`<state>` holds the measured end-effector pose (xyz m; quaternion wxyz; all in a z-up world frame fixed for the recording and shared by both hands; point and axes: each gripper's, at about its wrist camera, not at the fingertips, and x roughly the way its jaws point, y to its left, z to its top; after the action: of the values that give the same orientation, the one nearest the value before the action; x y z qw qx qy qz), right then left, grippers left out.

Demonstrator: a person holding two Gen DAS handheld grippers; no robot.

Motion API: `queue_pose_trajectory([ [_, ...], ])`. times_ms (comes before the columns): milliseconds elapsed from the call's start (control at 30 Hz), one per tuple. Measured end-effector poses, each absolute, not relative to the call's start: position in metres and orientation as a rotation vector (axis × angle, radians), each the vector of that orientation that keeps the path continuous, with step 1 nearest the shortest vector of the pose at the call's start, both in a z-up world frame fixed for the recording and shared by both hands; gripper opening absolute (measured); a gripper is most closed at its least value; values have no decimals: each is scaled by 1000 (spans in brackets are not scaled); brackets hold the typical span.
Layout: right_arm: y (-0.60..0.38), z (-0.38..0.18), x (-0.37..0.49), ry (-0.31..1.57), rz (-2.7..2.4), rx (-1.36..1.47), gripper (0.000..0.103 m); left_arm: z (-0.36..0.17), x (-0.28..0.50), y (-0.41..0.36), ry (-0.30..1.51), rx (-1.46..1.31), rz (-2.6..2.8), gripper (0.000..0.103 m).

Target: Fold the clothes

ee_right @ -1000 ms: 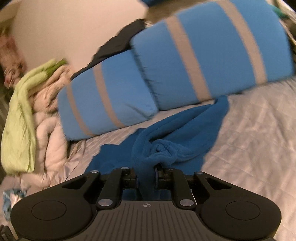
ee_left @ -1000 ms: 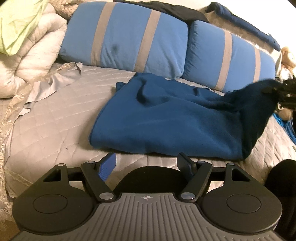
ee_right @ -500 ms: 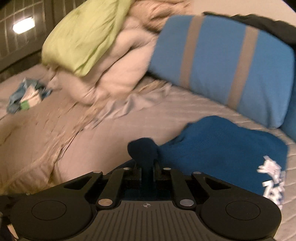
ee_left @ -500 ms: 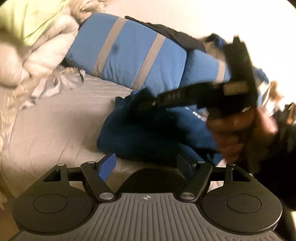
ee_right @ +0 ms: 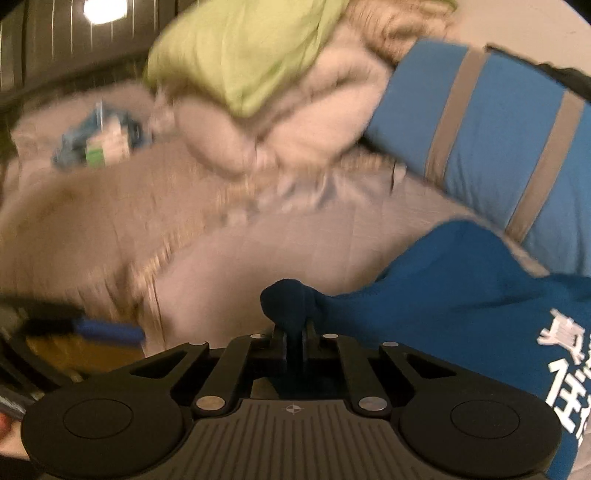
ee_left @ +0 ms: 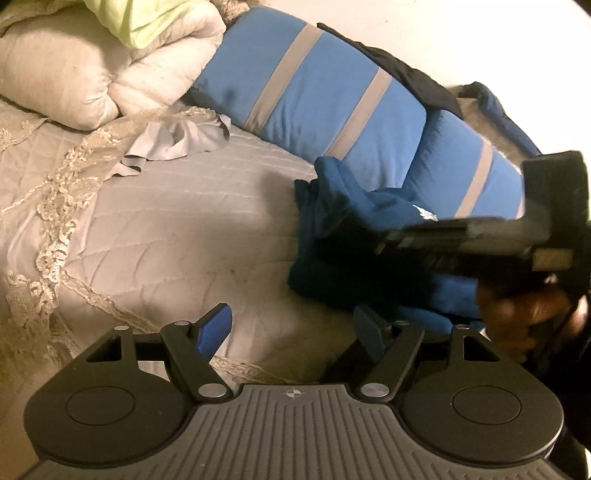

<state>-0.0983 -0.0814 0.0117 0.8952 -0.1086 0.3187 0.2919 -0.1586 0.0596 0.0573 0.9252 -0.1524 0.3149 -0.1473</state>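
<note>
The blue sweatshirt [ee_right: 480, 295] lay bunched on the grey quilted bedspread [ee_left: 166, 229], just in front of the blue striped pillows [ee_left: 332, 96], with a dark fold of its cloth caught between the pads of the right gripper [ee_right: 294, 332]; those jaws were beginning to part, yet the fabric still sat pinched between them, a knob of it bulging above the fingertips; white printed lettering [ee_right: 565, 376] showed on the garment at the right edge of the right wrist view; the left gripper [ee_left: 291, 325] stood with its jaws spread and nothing between them, poised over the bedspread near the sweatshirt's near edge; from the left wrist view the right tool appeared blurred across the garment, gripped by a hand [ee_left: 517, 317]; beyond lay a cream comforter [ee_left: 74, 70] with a lime-green cloth [ee_left: 147, 18] on top of it, and a dark garment [ee_left: 406, 74] draped over the pillows.
</note>
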Motion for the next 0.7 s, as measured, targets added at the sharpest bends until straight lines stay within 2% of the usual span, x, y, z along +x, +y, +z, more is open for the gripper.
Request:
queue_pose_trajectory([
  [67, -84, 11, -103, 649, 636, -220, 48, 60, -158, 57, 639, -303, -317, 72],
  [100, -88, 14, -107, 638, 654, -204, 57, 62, -158, 56, 632, -298, -326, 72],
  [133, -93, 19, -112, 626, 672, -187, 70, 64, -157, 55, 625, -290, -336, 72],
  [167, -101, 24, -119, 599, 666, -180, 80, 67, -156, 54, 616, -279, -347, 72],
  [233, -118, 35, -134, 541, 637, -172, 93, 72, -151, 53, 602, -265, -359, 72],
  [400, -176, 42, -153, 464, 489, -92, 103, 86, -130, 49, 560, -276, -396, 72],
  [600, -252, 21, -153, 402, 289, 137, 103, 99, -87, 32, 555, -269, -442, 71],
  [700, -279, -2, -148, 403, 223, 267, 103, 94, -60, 20, 602, -232, -444, 58],
])
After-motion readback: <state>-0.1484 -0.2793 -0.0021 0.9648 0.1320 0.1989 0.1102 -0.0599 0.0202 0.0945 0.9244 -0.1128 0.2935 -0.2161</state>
